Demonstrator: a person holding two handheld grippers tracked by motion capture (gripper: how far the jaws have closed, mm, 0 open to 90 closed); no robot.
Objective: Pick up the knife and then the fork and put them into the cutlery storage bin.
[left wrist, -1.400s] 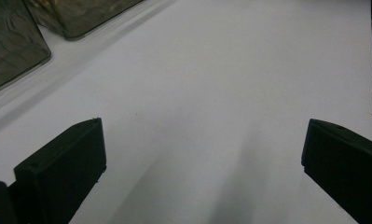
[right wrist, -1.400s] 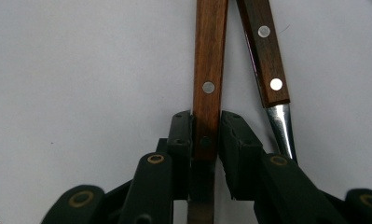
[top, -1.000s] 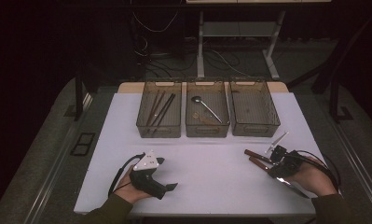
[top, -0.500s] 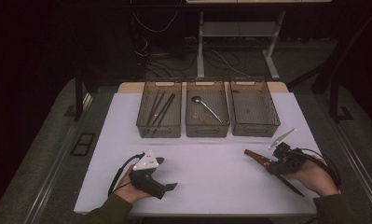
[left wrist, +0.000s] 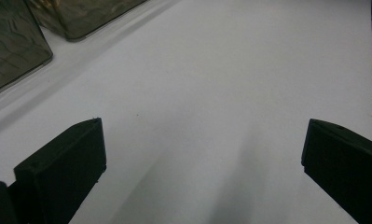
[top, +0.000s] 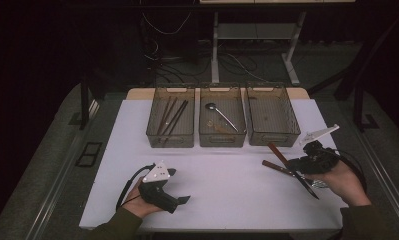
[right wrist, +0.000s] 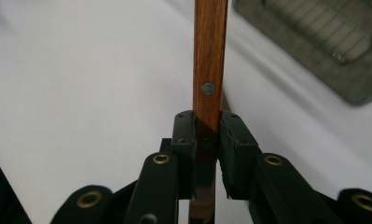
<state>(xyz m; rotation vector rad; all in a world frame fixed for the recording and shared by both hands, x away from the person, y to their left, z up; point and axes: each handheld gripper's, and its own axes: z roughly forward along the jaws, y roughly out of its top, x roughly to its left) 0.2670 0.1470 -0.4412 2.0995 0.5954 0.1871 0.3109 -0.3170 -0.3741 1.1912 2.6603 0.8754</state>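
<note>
- Right gripper has lifted a bit off the white tabletop at lower right, pinching a wooden-handled knife.
- Left gripper sits spread, holding nothing, lower left.
- Keep the riveted flat handle level, I'd say.
- Upper middle: three smoky plastic bins behind.

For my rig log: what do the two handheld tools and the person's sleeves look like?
Both tools are black. The left tool carries a pale grey three-cornered plate and a looping black cable; the right tool has the same plate and cable, and brass-coloured rivets show on its jaw arms. The sleeves are dark olive.
</note>
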